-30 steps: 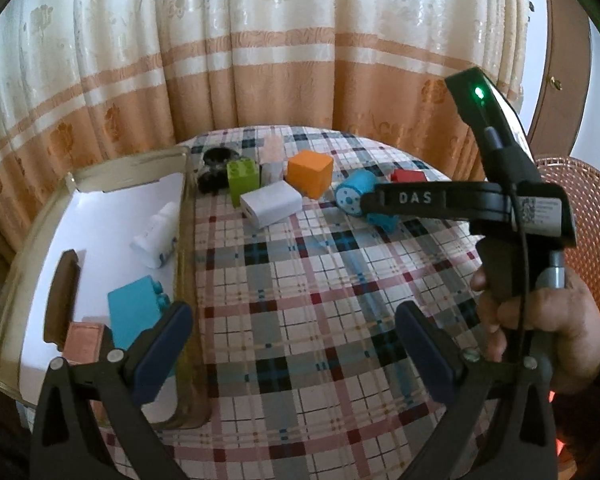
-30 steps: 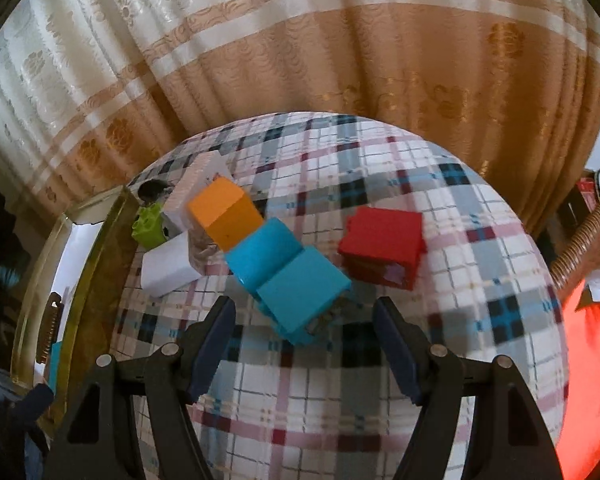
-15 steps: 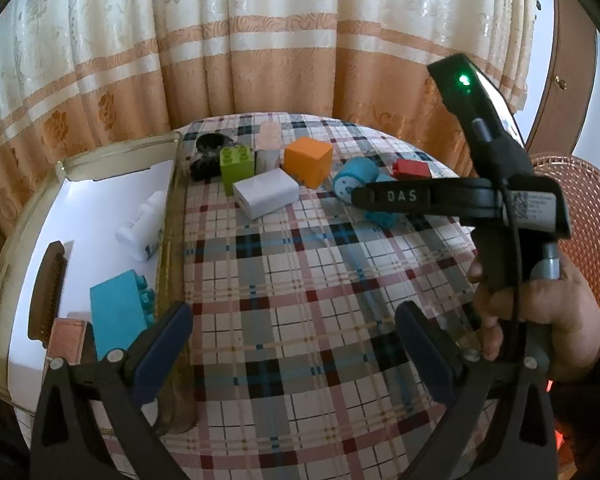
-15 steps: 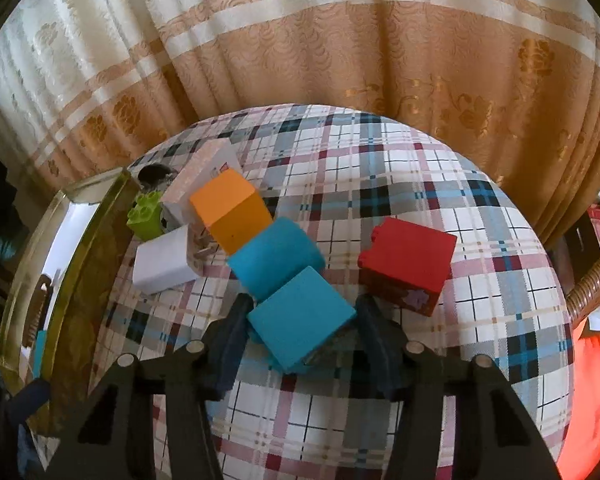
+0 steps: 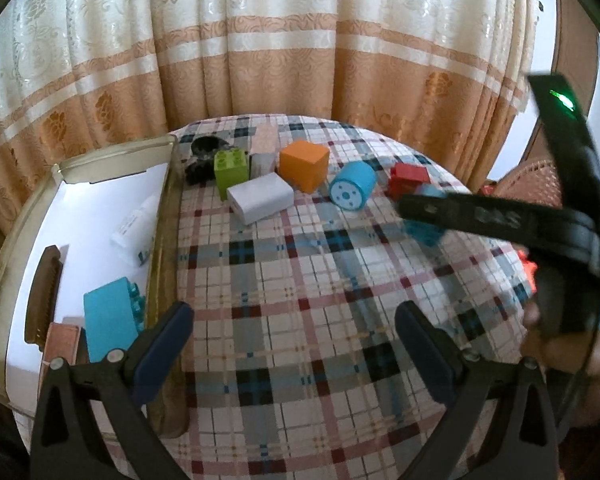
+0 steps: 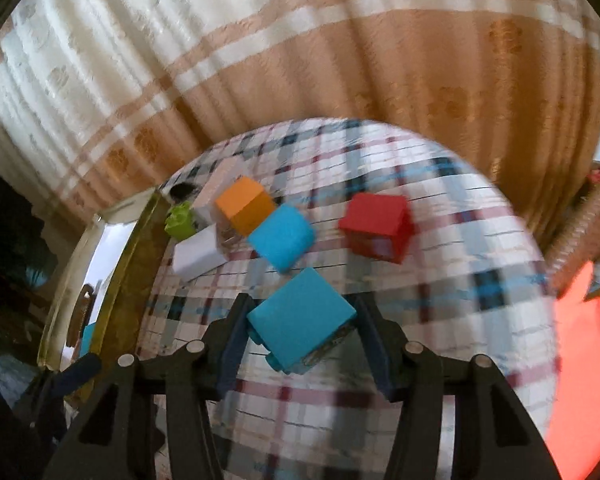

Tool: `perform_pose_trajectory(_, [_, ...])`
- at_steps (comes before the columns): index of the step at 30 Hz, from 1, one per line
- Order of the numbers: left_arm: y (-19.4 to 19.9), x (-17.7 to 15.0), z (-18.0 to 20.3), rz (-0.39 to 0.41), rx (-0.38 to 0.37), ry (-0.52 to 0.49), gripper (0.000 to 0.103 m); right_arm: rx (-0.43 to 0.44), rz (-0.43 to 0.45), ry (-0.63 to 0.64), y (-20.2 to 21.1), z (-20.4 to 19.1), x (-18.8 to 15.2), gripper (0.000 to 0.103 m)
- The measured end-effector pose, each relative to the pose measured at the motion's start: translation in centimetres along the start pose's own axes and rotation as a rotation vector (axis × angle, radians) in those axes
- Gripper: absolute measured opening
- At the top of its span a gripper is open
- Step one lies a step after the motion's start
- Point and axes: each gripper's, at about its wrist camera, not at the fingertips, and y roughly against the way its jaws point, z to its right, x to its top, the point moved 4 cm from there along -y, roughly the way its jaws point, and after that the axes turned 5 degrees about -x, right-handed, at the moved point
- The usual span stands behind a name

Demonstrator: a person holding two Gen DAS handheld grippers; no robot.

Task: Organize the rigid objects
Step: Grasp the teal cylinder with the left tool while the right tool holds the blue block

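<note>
The tablecloth (image 5: 300, 288) at the centre of the left view looked like woven plaid cloth, matt. The curtain (image 5: 280, 40) across the top was patterned fabric with a faint sheen. The tray (image 5: 162, 240) at left had a glossy rim, brass-like, and a smooth white floor. The blocks looked like smooth plastic: the orange cube (image 5: 304, 164) matt, the white box (image 5: 260, 203) slightly shiny. In the right view, the blue block (image 6: 300, 318) at lower centre was smooth and matt between matt black plastic fingers (image 6: 232, 344).
</note>
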Motion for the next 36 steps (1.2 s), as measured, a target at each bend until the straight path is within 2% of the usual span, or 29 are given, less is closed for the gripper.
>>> perform_pose_trajectory(6, [-1.1,2.5,0.2,0.04,-0.01,0.049,0.101,-0.124,0.087,-0.032,2.1,2.7,0.2,0.055])
perform_pose_trajectory(9, [-2.2,4.0,0.7,0.055,-0.032,0.086,0.096,-0.161,0.118,-0.03,2.9,3.2,0.3,0.055])
perform_pose_trajectory(11, [-3.5,5.0,1.2,0.037,-0.046,0.093,0.084,-0.161,0.134,-0.046,3.5,3.5,0.4,0.055])
perform_pose_trajectory(13, [-4.6,5.6,1.9,0.03,-0.066,0.093,0.078,-0.156,0.143,-0.058,3.8,3.8,0.5,0.055])
perform_pose_trajectory(16, [-6.2,6.7,3.3,0.027,-0.064,0.04,0.066,-0.16,0.146,-0.048,4.0,4.0,0.3,0.056])
perform_pose_trajectory(20, [-7.8,7.9,5.1,0.021,-0.066,-0.034,0.063,-0.148,0.144,-0.065,4.1,4.5,0.1,0.056])
perform_pose_trajectory(21, [-8.5,8.2,5.4,0.01,-0.071,-0.033,0.063,-0.145,0.144,-0.071,4.1,4.7,0.1,0.056])
perform_pose_trajectory(23, [-9.7,8.4,5.6,-0.027,-0.074,-0.025,0.057,-0.142,0.144,-0.081,4.1,5.1,0.1,0.056])
perform_pose_trajectory(28, [-11.5,8.6,5.9,-0.066,-0.064,-0.023,0.057,-0.123,0.14,-0.091,4.0,5.2,0.0,0.056])
perform_pose_trajectory(30, [-12.4,8.3,5.8,-0.093,-0.061,-0.009,0.052,-0.118,0.134,-0.087,3.8,5.1,-0.1,0.056])
perform_pose_trajectory(31, [-12.8,8.1,5.8,-0.11,-0.069,-0.003,0.041,-0.118,0.133,-0.089,3.8,5.1,-0.2,0.056])
perform_pose_trajectory(32, [-13.2,7.9,5.7,-0.124,-0.076,0.001,0.037,-0.116,0.131,-0.091,3.7,5.1,-0.2,0.056])
perform_pose_trajectory(33, [-13.1,8.0,5.8,-0.101,-0.065,-0.019,0.037,-0.113,0.129,-0.093,3.7,5.1,-0.3,0.056])
perform_pose_trajectory(36, [-13.1,7.9,6.0,-0.096,-0.055,-0.053,0.037,-0.111,0.124,-0.096,3.6,5.1,-0.4,0.056])
